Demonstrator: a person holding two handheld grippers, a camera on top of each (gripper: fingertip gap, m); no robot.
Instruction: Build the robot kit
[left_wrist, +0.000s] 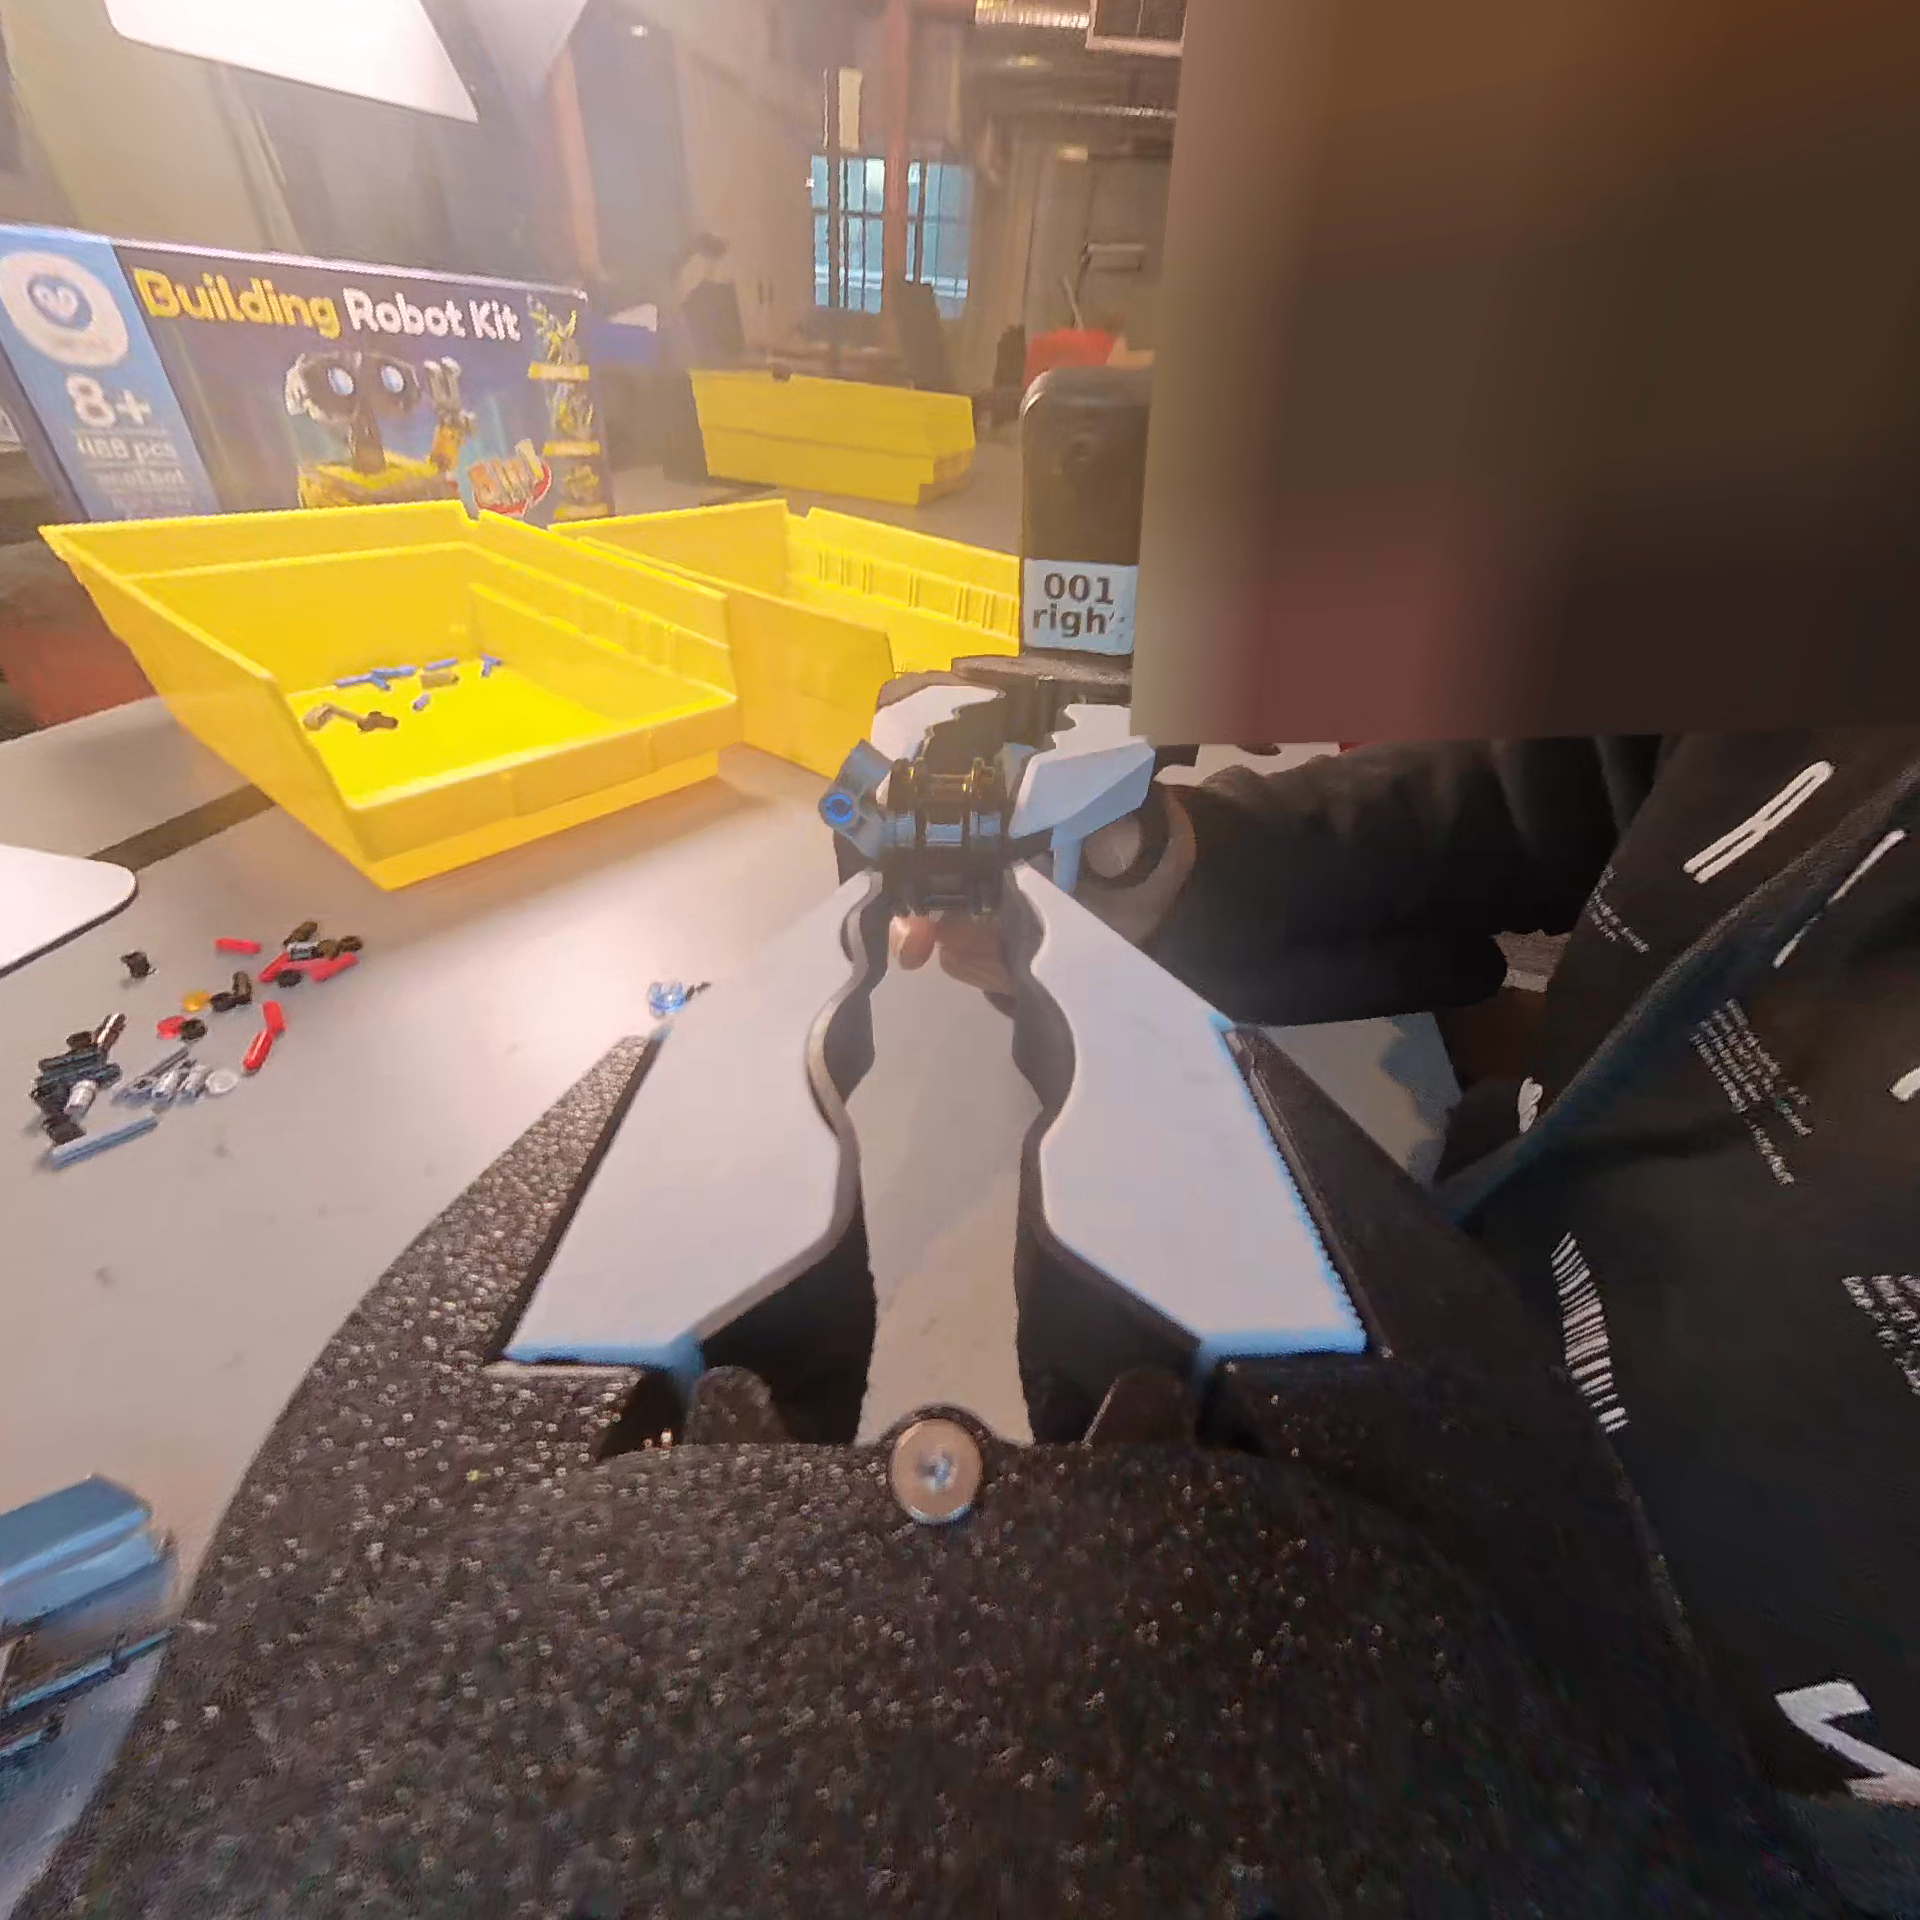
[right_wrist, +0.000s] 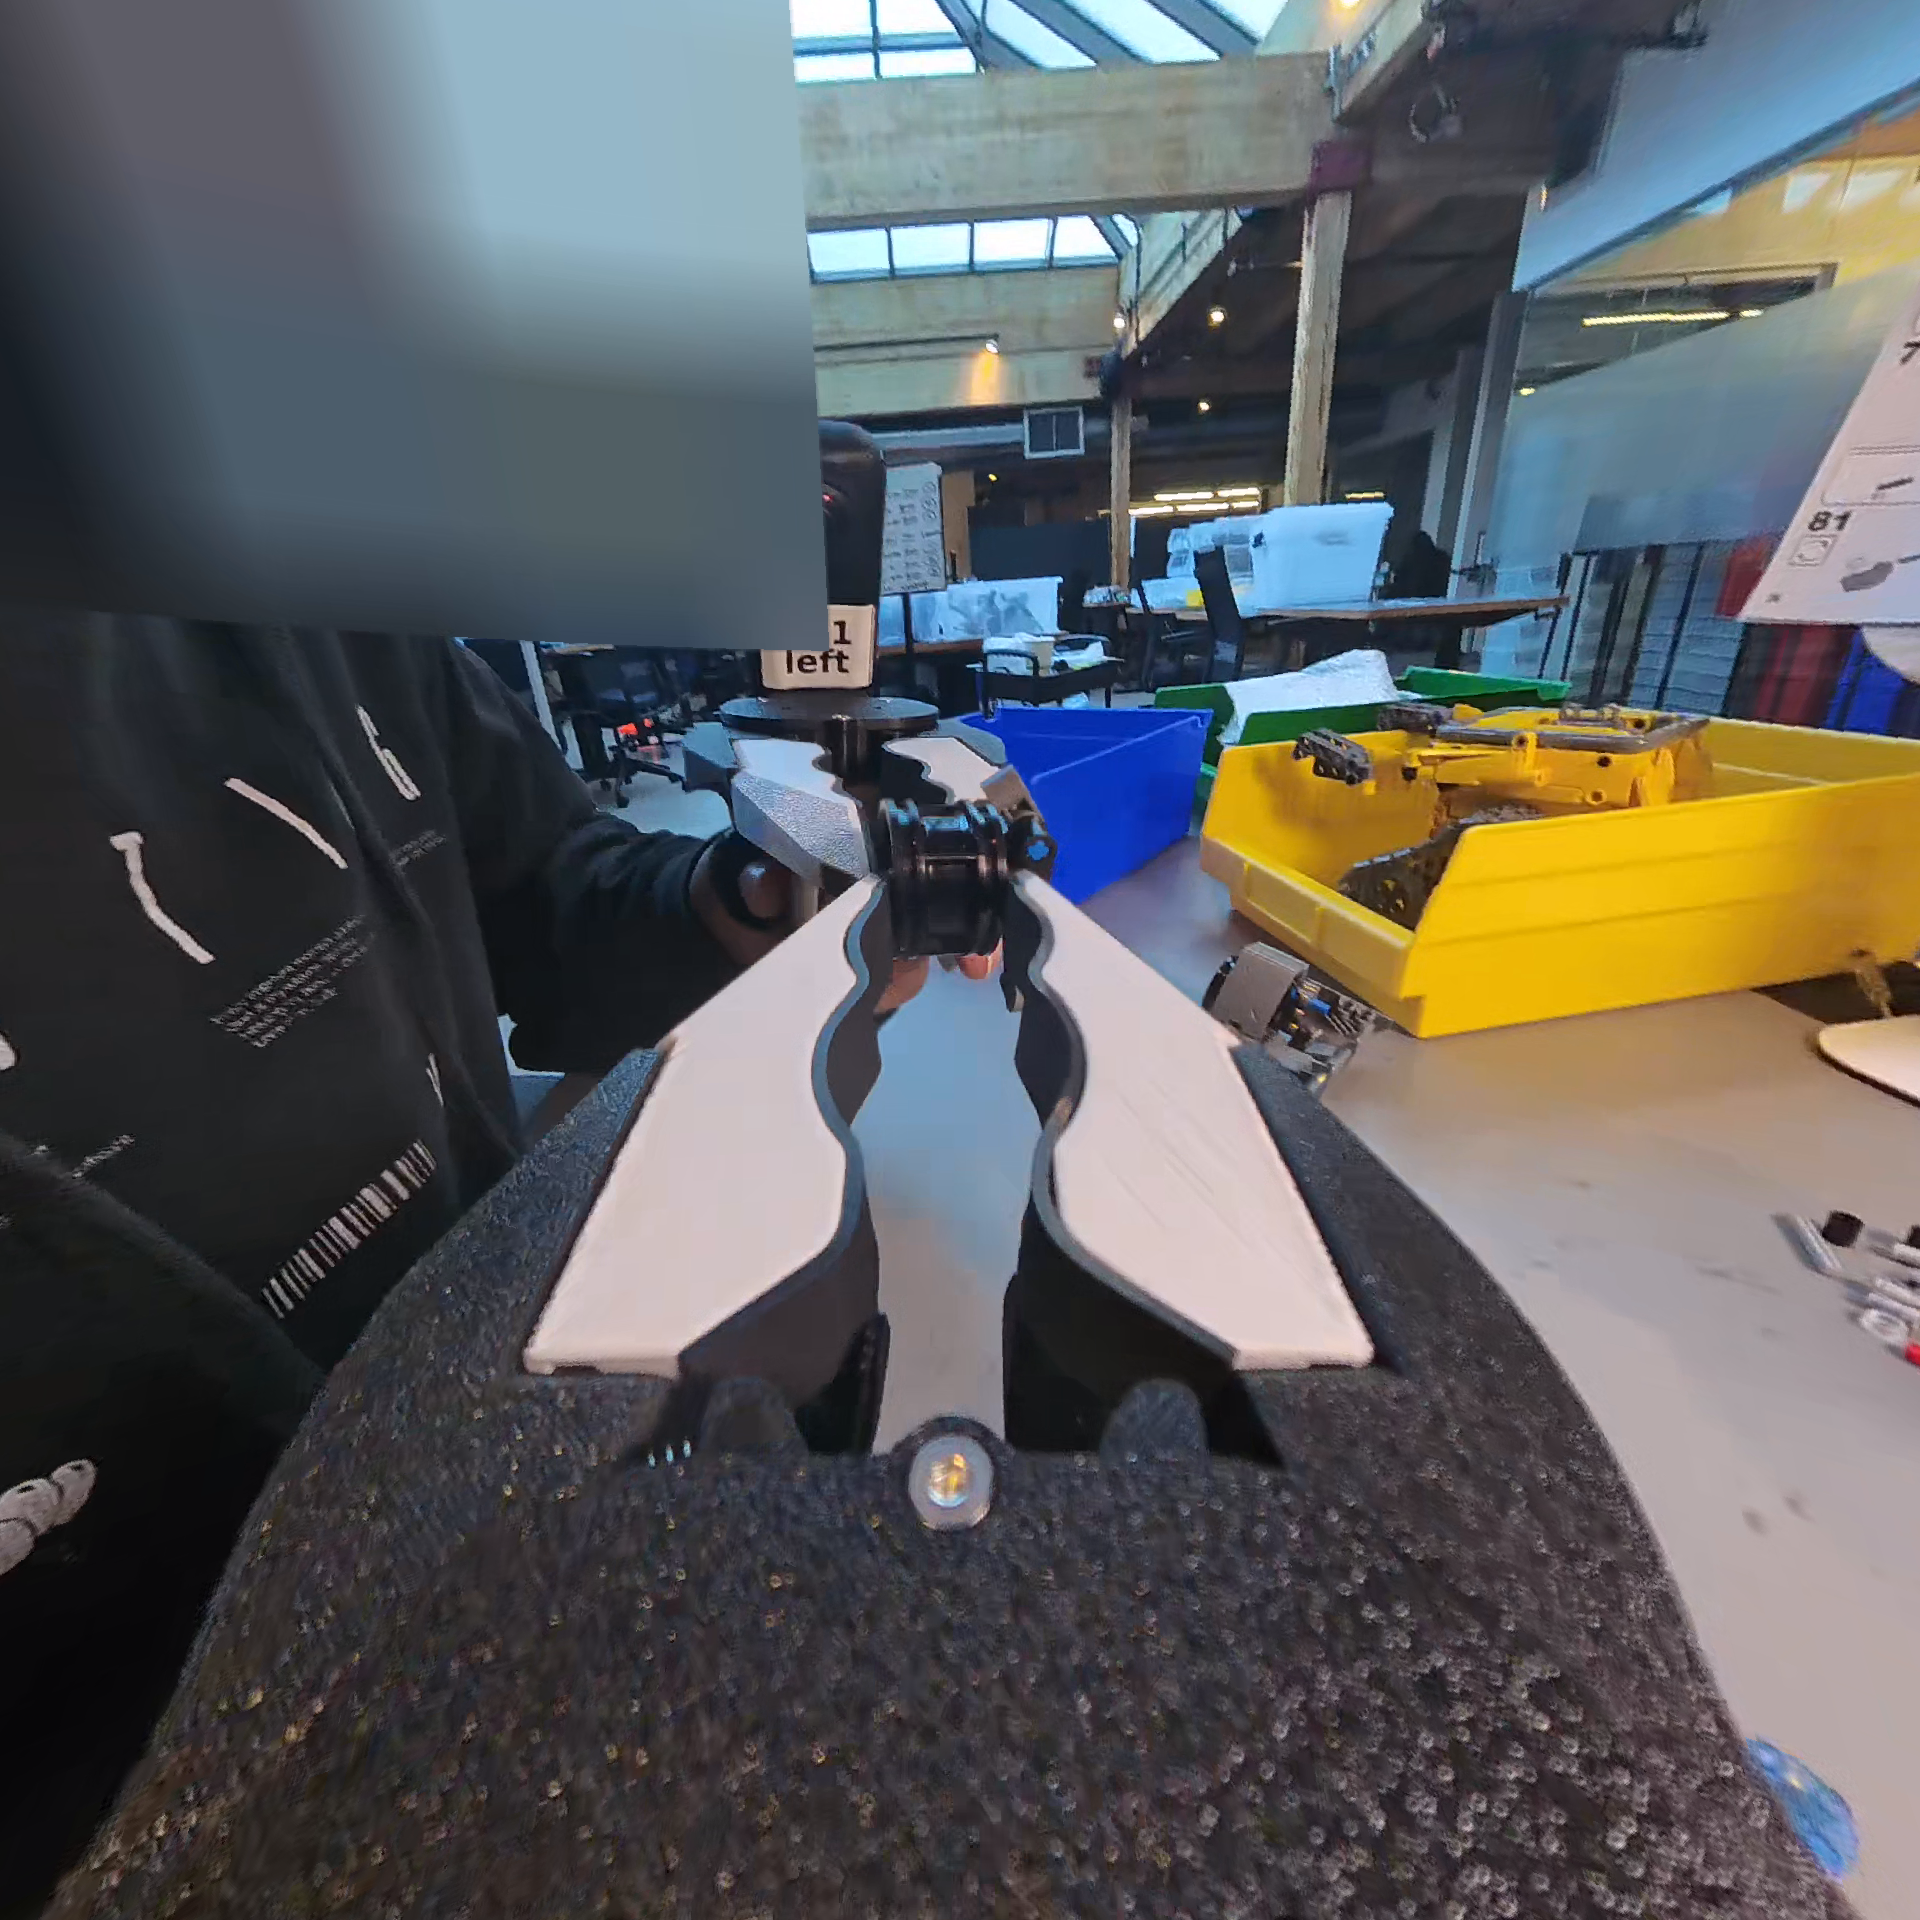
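A small black brick assembly with a blue piece (left_wrist: 940, 831) is held in the air over the grey table (left_wrist: 416, 1122), between both grippers. My left gripper (left_wrist: 940, 896) is shut on its near side. My right gripper (left_wrist: 961, 769) faces it from the far side and is shut on the same assembly. In the right wrist view the assembly (right_wrist: 945, 883) sits between my right gripper's tips (right_wrist: 945, 920), with the left gripper (right_wrist: 883, 805) opposite. A person's fingertips show just under the assembly.
Two yellow bins (left_wrist: 239, 644) (left_wrist: 883, 582) and a kit box (left_wrist: 343, 384) stand at the back left; the nearer bin holds small pieces. Loose pieces (left_wrist: 208, 997) lie on the table. To the right are a yellow bin (right_wrist: 1610, 935) with a yellow model, a blue bin (right_wrist: 1091, 790) and a grey sub-assembly (right_wrist: 1278, 997). The tips of both grippers are at nearly the same place. The grey sub-assembly (right_wrist: 1278, 997) sits 20 cm or so from the ends of my left fingers.
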